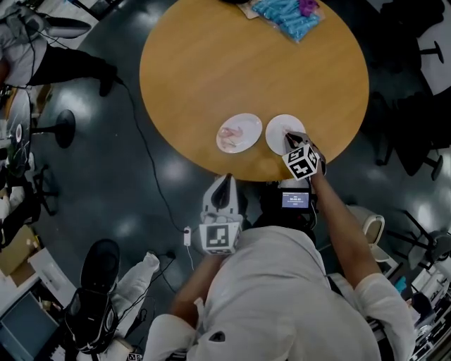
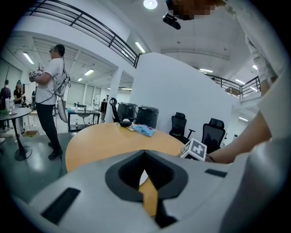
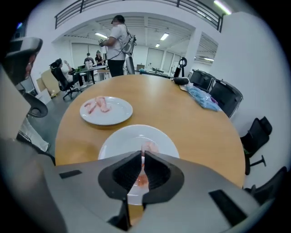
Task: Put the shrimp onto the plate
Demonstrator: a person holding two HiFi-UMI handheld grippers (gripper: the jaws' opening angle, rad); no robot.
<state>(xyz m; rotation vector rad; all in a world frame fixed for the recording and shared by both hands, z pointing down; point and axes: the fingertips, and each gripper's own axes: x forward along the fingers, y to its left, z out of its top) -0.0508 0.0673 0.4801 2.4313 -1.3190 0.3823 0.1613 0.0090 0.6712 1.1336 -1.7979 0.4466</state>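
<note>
Two white plates sit at the near edge of the round wooden table (image 1: 211, 63). The left plate (image 1: 246, 123) (image 3: 119, 113) holds several pink shrimp (image 1: 231, 133) (image 3: 99, 104). My right gripper (image 1: 287, 135) (image 3: 142, 154) hangs over the right plate (image 1: 276, 128) (image 3: 113, 143), shut on a pink shrimp (image 3: 141, 178) that shows between its jaws and just past the tips. My left gripper (image 1: 227, 176) (image 2: 144, 154) is shut on nothing and is held off the table's near edge, lower than the tabletop.
A blue plastic bag (image 1: 289, 15) (image 3: 203, 99) (image 2: 143, 130) lies at the far side of the table, with a dark object (image 2: 125, 123) next to it. Office chairs (image 2: 213, 132) stand round about. A person (image 3: 117, 43) stands beyond the table. A cable (image 1: 148, 162) runs over the floor.
</note>
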